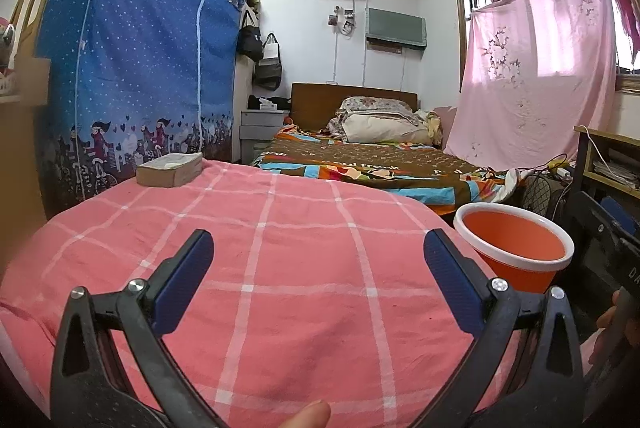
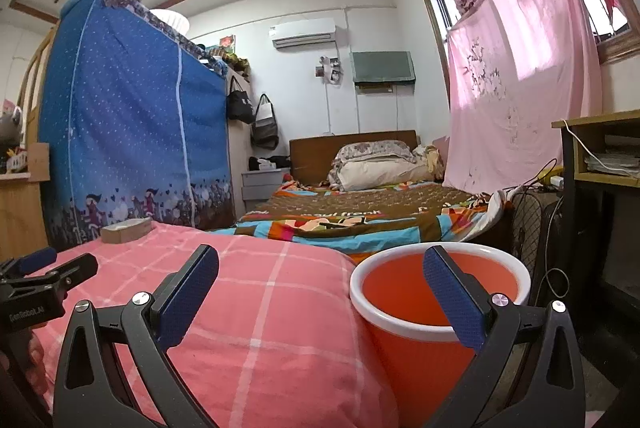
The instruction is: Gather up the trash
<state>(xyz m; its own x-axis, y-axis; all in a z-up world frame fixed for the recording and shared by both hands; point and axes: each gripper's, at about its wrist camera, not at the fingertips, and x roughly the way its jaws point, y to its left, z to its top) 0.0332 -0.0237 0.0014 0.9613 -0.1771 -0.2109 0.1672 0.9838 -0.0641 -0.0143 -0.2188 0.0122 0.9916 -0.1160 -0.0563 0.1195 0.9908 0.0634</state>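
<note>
A pink checked bedspread (image 1: 280, 268) covers the near surface, probably a bed, and fills most of the left wrist view; no scrap of litter shows on it. Just off its right edge stands the orange bin with a white rim (image 2: 436, 308), close under the right gripper (image 2: 320, 292); what can be seen of its inside looks bare, though the bottom is hidden. At the far left corner of the spread lies a small tan box (image 1: 170, 170), possibly tissues, and whether it counts as trash I cannot tell. The left gripper (image 1: 318, 280) hovers over the spread. Both sets of fingers are spread wide and hold nothing. My judgement: either nothing is collected yet or all is done; the pictures cannot settle which.
</note>
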